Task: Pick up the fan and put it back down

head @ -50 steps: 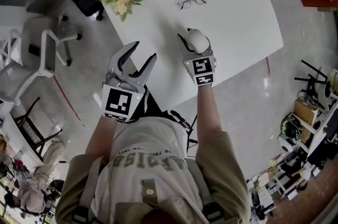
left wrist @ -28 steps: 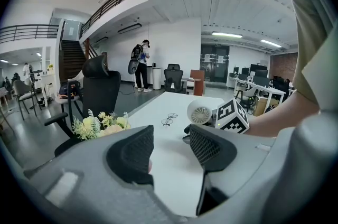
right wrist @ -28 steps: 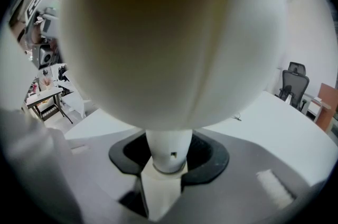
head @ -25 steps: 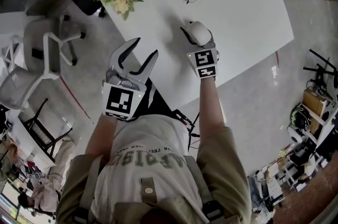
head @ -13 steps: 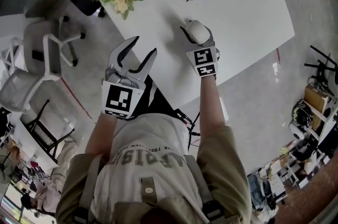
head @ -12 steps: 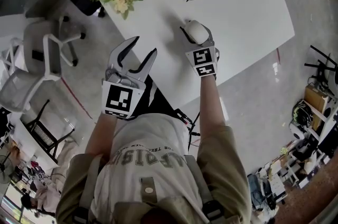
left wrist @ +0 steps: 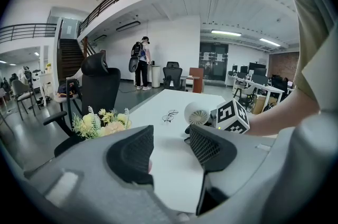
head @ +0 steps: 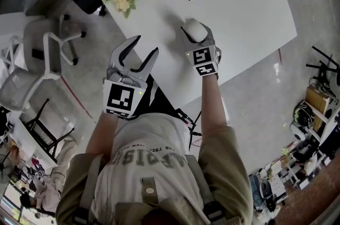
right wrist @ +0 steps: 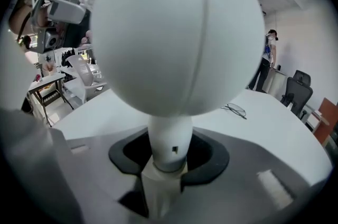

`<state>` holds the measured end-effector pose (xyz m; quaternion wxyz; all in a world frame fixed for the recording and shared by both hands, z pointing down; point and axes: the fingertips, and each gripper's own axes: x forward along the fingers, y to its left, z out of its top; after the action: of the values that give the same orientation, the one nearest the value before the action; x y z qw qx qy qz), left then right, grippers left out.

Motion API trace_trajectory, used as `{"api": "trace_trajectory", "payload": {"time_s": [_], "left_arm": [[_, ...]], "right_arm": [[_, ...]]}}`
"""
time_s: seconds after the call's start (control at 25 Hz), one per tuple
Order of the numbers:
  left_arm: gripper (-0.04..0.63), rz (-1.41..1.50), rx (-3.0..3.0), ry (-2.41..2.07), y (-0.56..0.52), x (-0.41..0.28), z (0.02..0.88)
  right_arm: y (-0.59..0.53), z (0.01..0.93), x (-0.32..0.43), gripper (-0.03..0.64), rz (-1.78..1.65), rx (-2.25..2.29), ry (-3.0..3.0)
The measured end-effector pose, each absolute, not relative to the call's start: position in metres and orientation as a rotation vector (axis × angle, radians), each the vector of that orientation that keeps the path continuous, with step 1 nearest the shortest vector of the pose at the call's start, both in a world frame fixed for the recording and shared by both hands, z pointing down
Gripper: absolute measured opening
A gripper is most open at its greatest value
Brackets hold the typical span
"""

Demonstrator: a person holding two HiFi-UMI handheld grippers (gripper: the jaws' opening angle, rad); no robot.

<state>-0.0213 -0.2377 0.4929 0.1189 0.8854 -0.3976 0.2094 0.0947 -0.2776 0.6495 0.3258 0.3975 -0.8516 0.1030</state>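
The room is bright and evenly lit from above, where ceiling strip lights [left wrist: 226,33] glow along the white ceiling. In the head view the white table [head: 255,11] is almost washed out, with only a soft grey shadow beside the fan [head: 194,31]. Both gripper views bulge, straight lines bow, and the corners fall to black. The fan's round head fills the right gripper view, soft-focused and shaded underneath. The left gripper [left wrist: 170,138] blurs near the lens.

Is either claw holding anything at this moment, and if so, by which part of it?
The right claw is shut on the white fan, gripping it by its narrow stem. The left claw is open and holds nothing.
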Motion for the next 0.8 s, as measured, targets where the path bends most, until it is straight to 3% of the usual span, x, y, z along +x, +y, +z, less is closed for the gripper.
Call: {"api": "trace_trajectory", "payload": {"time_s": [0.8], "left_arm": [[0.222,0.626,2.579,-1.162,-0.2328,-0.0200,0.4958]], "right_arm": [[-0.2732,0.6543,0.0923,0.158,0.231,1.009,-2.212]]}}
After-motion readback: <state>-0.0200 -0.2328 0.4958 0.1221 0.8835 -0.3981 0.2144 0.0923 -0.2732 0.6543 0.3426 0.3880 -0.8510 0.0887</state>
